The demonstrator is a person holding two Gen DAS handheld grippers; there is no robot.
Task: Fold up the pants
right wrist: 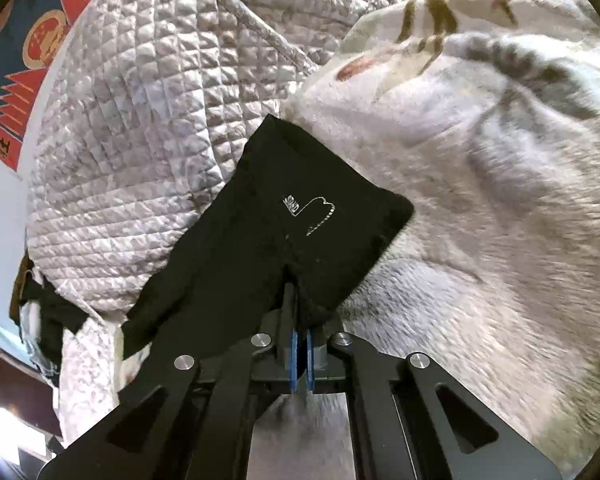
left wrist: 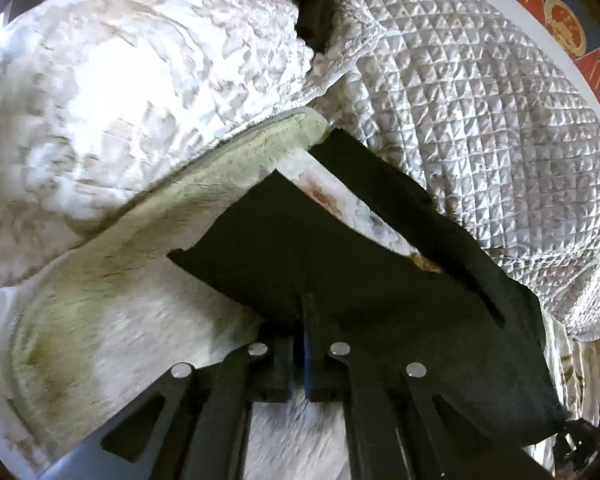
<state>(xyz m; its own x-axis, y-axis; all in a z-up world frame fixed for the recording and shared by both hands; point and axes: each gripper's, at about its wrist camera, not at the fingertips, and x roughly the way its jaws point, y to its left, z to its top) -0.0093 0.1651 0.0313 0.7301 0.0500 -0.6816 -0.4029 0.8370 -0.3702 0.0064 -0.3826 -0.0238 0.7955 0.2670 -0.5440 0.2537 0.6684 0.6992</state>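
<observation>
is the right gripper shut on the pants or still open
Shut on them: the right gripper has black pants fabric pinched between its closed blue pads.

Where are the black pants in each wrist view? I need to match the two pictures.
Left wrist: black pants fill the centre, clamped in the left gripper.
Right wrist: centre, white logo facing up, clamped in the right gripper.
Shared landmark: the quilted white bedspread.
</observation>
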